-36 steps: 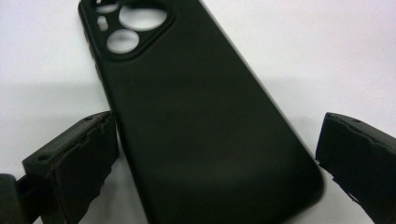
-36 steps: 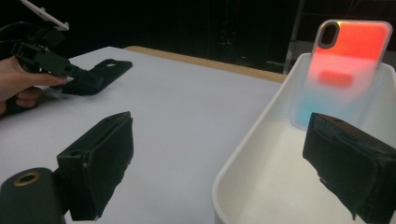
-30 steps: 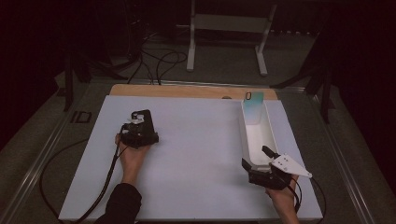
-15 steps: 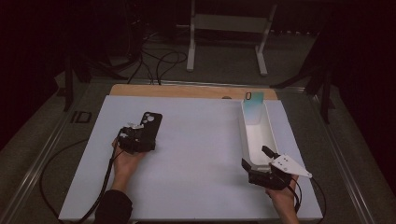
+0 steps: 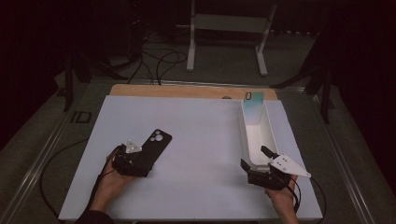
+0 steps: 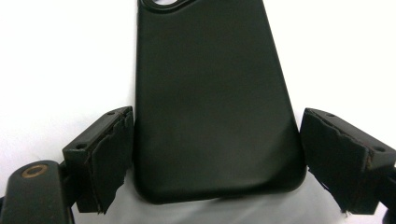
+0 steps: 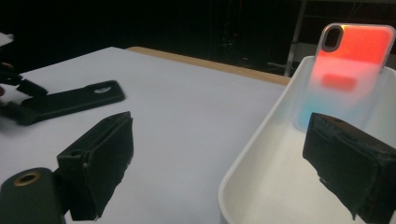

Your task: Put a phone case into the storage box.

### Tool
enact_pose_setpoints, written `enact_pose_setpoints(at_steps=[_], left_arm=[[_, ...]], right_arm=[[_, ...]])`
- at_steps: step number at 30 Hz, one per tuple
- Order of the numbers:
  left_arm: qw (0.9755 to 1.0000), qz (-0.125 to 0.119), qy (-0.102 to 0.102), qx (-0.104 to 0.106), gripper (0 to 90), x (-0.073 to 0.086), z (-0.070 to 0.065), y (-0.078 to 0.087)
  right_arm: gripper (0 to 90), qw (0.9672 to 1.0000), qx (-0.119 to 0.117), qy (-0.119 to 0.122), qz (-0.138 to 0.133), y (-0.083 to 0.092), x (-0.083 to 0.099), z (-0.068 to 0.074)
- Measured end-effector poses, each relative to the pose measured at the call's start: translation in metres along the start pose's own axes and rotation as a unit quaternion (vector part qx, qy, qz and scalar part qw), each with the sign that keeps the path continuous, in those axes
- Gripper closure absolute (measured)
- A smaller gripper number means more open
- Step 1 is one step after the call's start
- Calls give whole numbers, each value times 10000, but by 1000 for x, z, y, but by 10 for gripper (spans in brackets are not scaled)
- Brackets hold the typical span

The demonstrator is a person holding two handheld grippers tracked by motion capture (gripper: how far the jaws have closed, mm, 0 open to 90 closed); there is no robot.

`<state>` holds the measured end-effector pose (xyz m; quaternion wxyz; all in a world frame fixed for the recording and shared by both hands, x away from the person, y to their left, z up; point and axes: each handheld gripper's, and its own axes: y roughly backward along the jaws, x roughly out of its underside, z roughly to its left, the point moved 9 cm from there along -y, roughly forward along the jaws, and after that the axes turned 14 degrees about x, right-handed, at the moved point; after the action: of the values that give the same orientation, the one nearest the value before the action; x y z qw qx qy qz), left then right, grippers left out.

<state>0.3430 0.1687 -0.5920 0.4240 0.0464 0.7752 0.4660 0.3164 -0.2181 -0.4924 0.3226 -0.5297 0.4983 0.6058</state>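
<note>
The black phone case (image 5: 153, 150) lies flat on the white sheet (image 5: 196, 140) that covers most of the table, at about eight o'clock from the sheet's middle. A strip of bare wood (image 5: 187, 91) runs along the table's far edge at twelve o'clock, and past it the room is dark: grey floor, loose black cables (image 5: 159, 60) and the feet of a white metal stand (image 5: 224, 42). The case's long axis runs from about seven o'clock to one o'clock in the high view, with its camera cut-out (image 5: 159, 137) at the far, one o'clock end and its plain rounded end towards me. My left gripper (image 5: 136, 164) has that near end between its jaws; in the left gripper view the case (image 6: 212, 102) sits between the two pads, the left pad right at its edge and the right pad standing a little off it. Those jaws have just been closing, but they are not pressing it yet. My right gripper (image 5: 254, 159) sits at four o'clock, jaws spread wide with nothing in them, one either side of the near wall of the long white tray (image 5: 247, 144). A second phone case (image 7: 348, 70), red fading to pale blue, leans upright against the tray's far end at two o'clock.
</note>
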Motion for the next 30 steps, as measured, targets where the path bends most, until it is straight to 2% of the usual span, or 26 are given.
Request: enact_pose_setpoints(at_steps=[2, 4, 10, 11, 12, 13, 15, 16, 17, 18, 20, 21, 22, 23, 24, 25, 26, 28, 30], left_arm=[[9999, 39, -128, 110, 127, 6, -3, 4], [9998, 59, -152, 113, 127, 7, -4, 5], [9999, -43, -127, 90, 116, 7, -4, 4], [9999, -43, -127, 90, 94, 7, -4, 4], [10000, -8, -31, 29, 41, 9, -2, 3], [10000, -31, 21, 37, 0, 9, -1, 4], [9999, -121, 61, -19, 0, 7, 0, 6], [9992, -377, 130, -11, 0, 2, 0, 15], [9992, -377, 130, -11, 0, 2, 0, 15], [9976, -667, 136, -139, 0, -4, 2, 27], [9947, -1008, 159, -143, 0, -9, 0, 40], [9947, -1008, 159, -143, 0, -9, 0, 40], [9907, -1319, 117, -326, 0, -14, -1, 54], [9882, -1489, 114, -332, 0, -15, -3, 60], [9860, -1620, 93, -392, 0, -16, -4, 66], [9860, -1620, 93, -392, 0, -16, -4, 66], [9806, -1892, 77, -512, 0, -17, -6, 77], [9753, -2111, 101, -648, 0, -16, -7, 87], [9717, -2267, 92, -663, 0, -13, -9, 95]], right_arm=[[86, 10000, 2, -1, -3, 0, 0, 0], [86, 10000, 13, -15, 8, -1, 0, 0], [86, 10000, -16, 12, 9, -1, 0, 2], [86, 10000, -16, 12, 9, -1, 0, 2], [86, 10000, -6, -4, 8, -1, 0, 1], [86, 10000, -4, -8, 12, -1, 0, 1], [86, 10000, 6, -15, 4, -1, 0, -1], [87, 10000, 10, -17, 3, -1, 0, -1], [87, 10000, 10, -17, 3, -1, 0, -1], [86, 10000, 6, -17, 8, -1, 0, 0], [87, 10000, 8, -11, 4, -1, 0, 0], [86, 10000, -3, -11, 2, -1, 0, 0], [86, 10000, -4, -9, 1, -1, 0, 0], [86, 10000, -4, -10, -2, -1, 0, 0], [86, 10000, -4, -15, -4, -1, 0, 1], [86, 10000, -5, -19, -6, -1, 0, 1], [86, 10000, -7, -17, -6, -1, 0, 1], [86, 10000, -20, -9, -10, 0, 0, 1], [86, 10000, -13, -11, -23, 0, 0, 1]])
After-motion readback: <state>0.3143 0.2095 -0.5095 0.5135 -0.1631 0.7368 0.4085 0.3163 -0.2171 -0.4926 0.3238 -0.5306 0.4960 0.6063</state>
